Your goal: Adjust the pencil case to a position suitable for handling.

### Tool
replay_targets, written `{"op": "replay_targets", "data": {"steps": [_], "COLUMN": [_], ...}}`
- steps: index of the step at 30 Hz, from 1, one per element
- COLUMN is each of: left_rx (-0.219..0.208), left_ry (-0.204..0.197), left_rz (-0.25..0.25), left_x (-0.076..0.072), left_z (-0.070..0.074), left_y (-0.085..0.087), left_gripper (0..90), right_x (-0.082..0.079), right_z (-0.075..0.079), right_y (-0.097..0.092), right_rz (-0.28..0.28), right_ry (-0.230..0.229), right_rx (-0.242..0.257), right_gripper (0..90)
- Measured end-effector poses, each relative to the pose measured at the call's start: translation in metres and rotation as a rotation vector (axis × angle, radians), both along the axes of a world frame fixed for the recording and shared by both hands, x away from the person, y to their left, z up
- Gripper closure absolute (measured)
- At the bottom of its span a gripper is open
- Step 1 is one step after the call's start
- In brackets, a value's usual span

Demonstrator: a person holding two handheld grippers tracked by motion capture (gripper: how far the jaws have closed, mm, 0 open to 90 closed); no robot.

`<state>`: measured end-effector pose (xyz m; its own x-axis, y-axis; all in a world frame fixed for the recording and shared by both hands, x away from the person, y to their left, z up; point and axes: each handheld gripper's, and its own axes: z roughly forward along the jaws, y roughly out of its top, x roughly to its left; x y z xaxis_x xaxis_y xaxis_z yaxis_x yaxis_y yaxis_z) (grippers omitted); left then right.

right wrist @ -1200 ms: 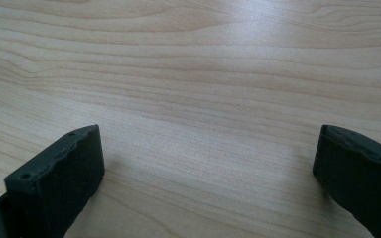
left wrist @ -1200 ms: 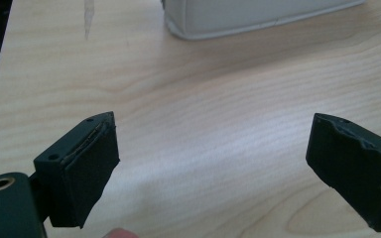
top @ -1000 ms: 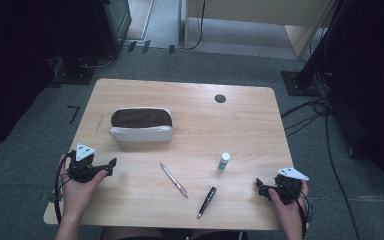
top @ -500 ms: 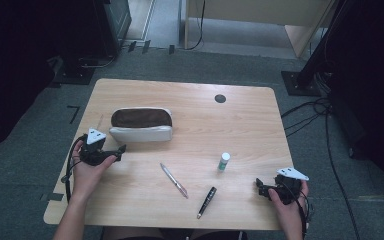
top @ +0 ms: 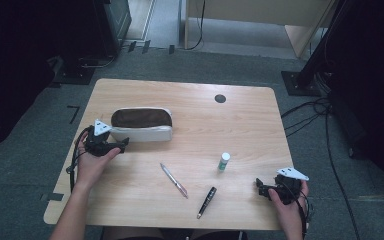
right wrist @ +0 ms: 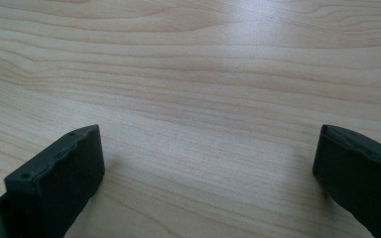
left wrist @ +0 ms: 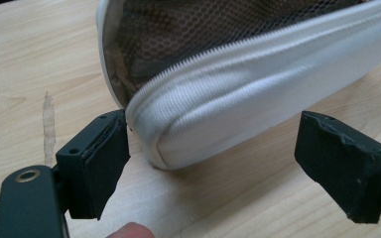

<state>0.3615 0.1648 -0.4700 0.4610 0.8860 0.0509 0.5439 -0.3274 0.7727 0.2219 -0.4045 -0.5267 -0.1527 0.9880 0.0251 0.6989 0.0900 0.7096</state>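
Note:
An open pencil pouch (top: 141,125), white outside with a brown mesh lining, lies at the table's left middle. My left gripper (top: 121,145) is at its near left end. In the left gripper view the pouch's white zipped corner (left wrist: 213,114) sits between the wide-open jaws of my left gripper (left wrist: 213,163). The left pad is at the pouch's edge and the right pad stands clear of it. My right gripper (top: 260,187) rests near the front right of the table. It is open over bare wood (right wrist: 208,173), with nothing between its jaws.
A silver-and-red pen (top: 174,180) and a black pen (top: 206,202) lie at the front middle of the wooden table (top: 250,125). A small white bottle with a green cap (top: 224,161) stands right of them. A dark cable hole (top: 220,98) is near the far edge.
My left hand has moved away from the front left edge, forward and to the right, up to the pouch's left end. The right hand has stayed put.

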Motion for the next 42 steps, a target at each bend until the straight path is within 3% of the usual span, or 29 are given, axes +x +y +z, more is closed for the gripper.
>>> {"op": "replay_targets", "data": {"steps": [8, 13, 18, 21, 23, 31, 33, 42], "left_rx": [0.036, 0.073, 0.145, 0.201, 0.218, 0.278, 0.295, 0.257], "left_ry": [-0.009, -0.017, -0.042, -0.081, -0.093, -0.173, -0.185, -0.206], "left_rz": [-0.03, -0.048, -0.08, -0.106, -0.116, -0.234, -0.239, -0.273], "left_x": [0.008, 0.009, 0.004, -0.001, -0.003, -0.015, -0.016, -0.023], "left_z": [0.002, 0.0, -0.002, -0.003, -0.003, -0.004, -0.006, -0.001], "left_y": [-0.003, -0.005, -0.009, -0.014, -0.016, -0.034, -0.04, -0.067], "left_gripper": [15.5, 21.8, 33.7, 47.4, 50.9, 82.5, 83.2, 84.7], "right_x": [0.0, 0.0, 0.0, 0.0, 0.0, 0.0, 0.0, 0.001], "right_z": [0.0, 0.0, 0.0, 0.0, 0.0, 0.0, 0.0, 0.0], "right_y": [0.0, 0.0, 0.0, 0.0, 0.0, 0.0, 0.0, 0.001], "right_rz": [0.001, 0.0, 0.0, 0.0, 0.0, 0.0, 0.0, 0.003], "right_ry": [0.0, 0.0, 0.0, 0.0, 0.0, 0.0, 0.0, 0.0], "right_rx": [0.001, 0.0, 0.0, 0.0, 0.001, 0.0, 0.0, 0.002], "right_gripper": [0.0, 0.0, 0.0, 0.0, 0.0, 0.0, 0.0, 0.0]}}
